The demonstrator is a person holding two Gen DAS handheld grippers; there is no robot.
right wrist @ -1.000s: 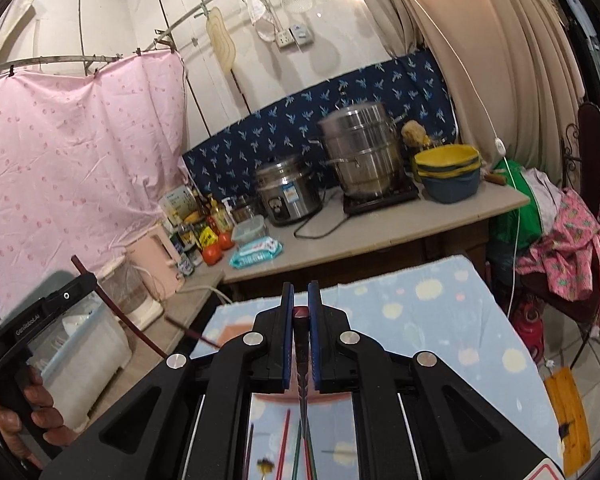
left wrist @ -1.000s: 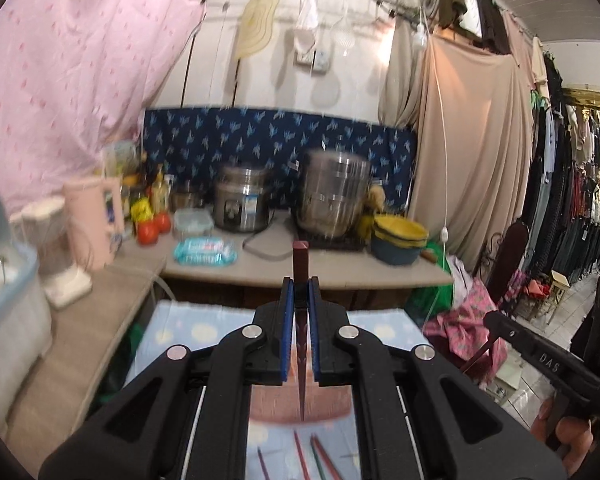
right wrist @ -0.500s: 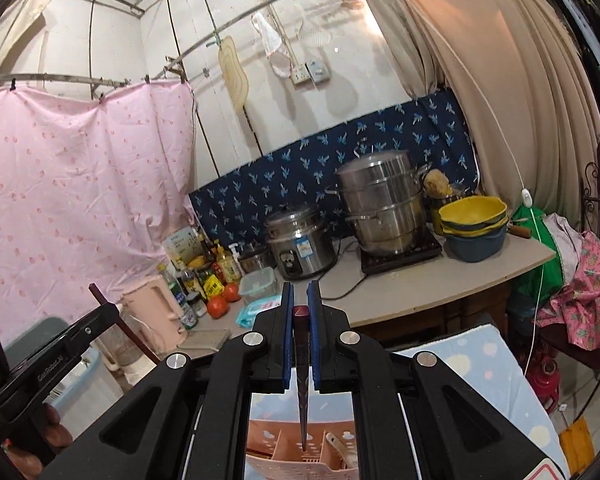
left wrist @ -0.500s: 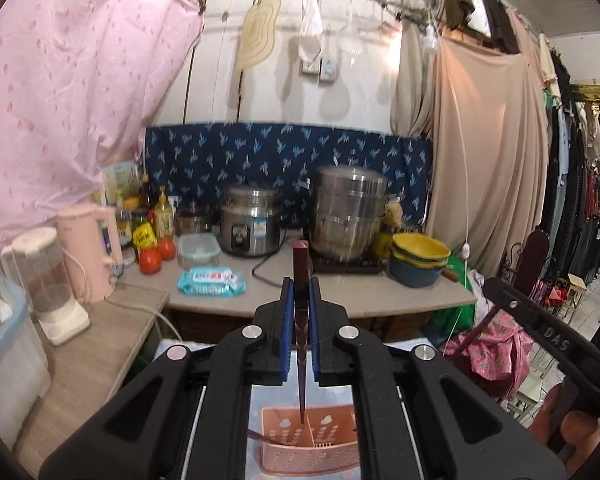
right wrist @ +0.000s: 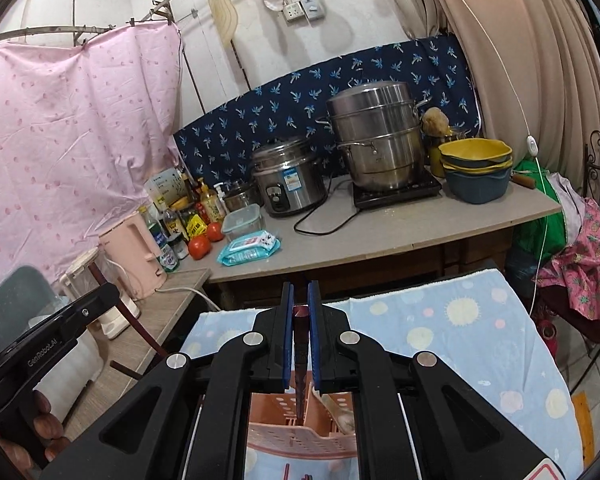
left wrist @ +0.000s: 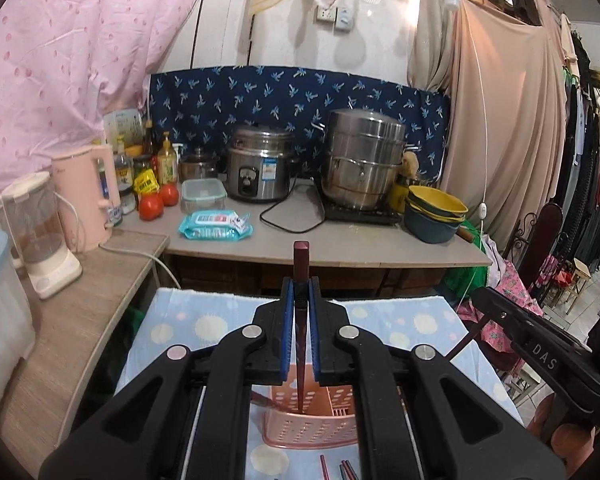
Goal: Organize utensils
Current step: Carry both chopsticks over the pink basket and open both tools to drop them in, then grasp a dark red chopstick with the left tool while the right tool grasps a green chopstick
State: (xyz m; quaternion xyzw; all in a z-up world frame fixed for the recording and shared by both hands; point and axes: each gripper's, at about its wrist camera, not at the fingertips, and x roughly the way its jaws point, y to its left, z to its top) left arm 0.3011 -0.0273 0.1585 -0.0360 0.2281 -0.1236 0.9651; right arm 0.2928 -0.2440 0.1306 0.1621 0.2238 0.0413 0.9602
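Note:
My left gripper (left wrist: 300, 292) is shut on a dark red chopstick (left wrist: 301, 264) that stands upright, its tip down inside a pink perforated utensil basket (left wrist: 312, 428). My right gripper (right wrist: 300, 300) is shut on another dark red chopstick (right wrist: 300, 320), also upright with its tip in the same basket (right wrist: 300, 440). A pale spoon (right wrist: 336, 408) rests in the basket's right compartment. More chopsticks (left wrist: 340, 468) lie on the cloth in front of the basket. Each gripper shows at the edge of the other's view.
The basket stands on a table with a blue dotted cloth (right wrist: 480, 332). Behind it is a counter (left wrist: 340, 244) with a rice cooker (left wrist: 260, 172), a steel steamer pot (left wrist: 364, 160), stacked bowls (left wrist: 436, 212), tomatoes, wipes and a pink kettle (left wrist: 88, 196).
Both grippers have tilted and lowered, so that the basket came into view below them. Both chopstick tips now reach down into the basket.

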